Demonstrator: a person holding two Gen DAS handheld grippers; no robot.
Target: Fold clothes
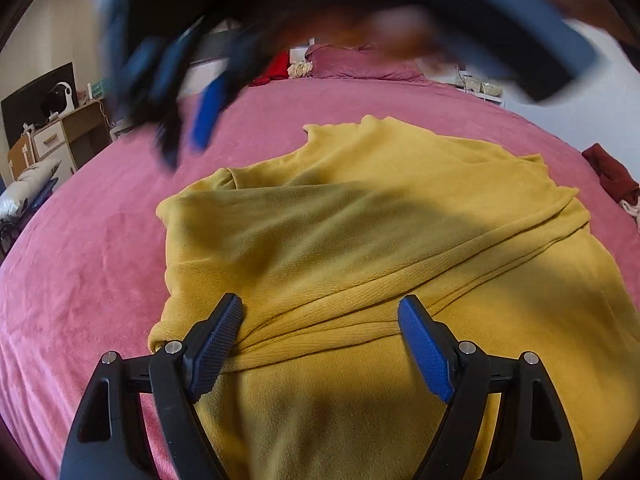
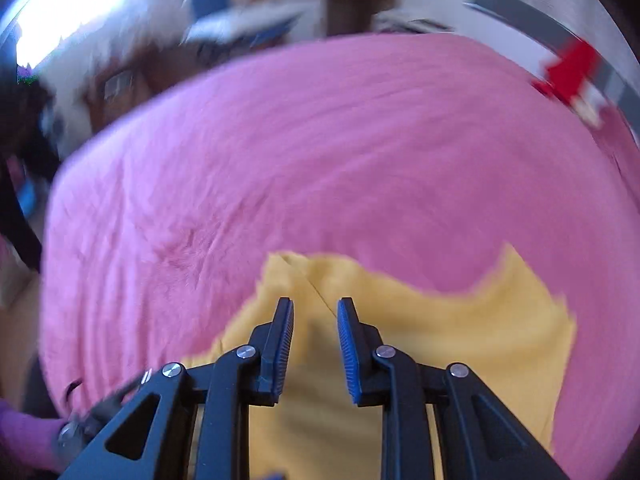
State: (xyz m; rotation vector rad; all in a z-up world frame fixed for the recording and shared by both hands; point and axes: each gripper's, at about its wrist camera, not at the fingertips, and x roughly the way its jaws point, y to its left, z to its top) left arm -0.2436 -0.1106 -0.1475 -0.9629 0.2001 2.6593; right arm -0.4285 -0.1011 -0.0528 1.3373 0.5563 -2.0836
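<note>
- Left gripper point(image 1: 320, 344): jaws wide apart, nothing clamped, low over the near part of the sweater point(image 1: 360, 248); a ribbed fold runs left to right between the pads.
- Right gripper point(image 2: 315, 344): jaws slightly apart, nothing between them, above a far edge of the sweater; view blurred.
- Sweater: yellow, partly folded, on the pink bed point(image 1: 80, 260); long axis near to far.
- Judgement: left gripper nearer the fold.
</note>
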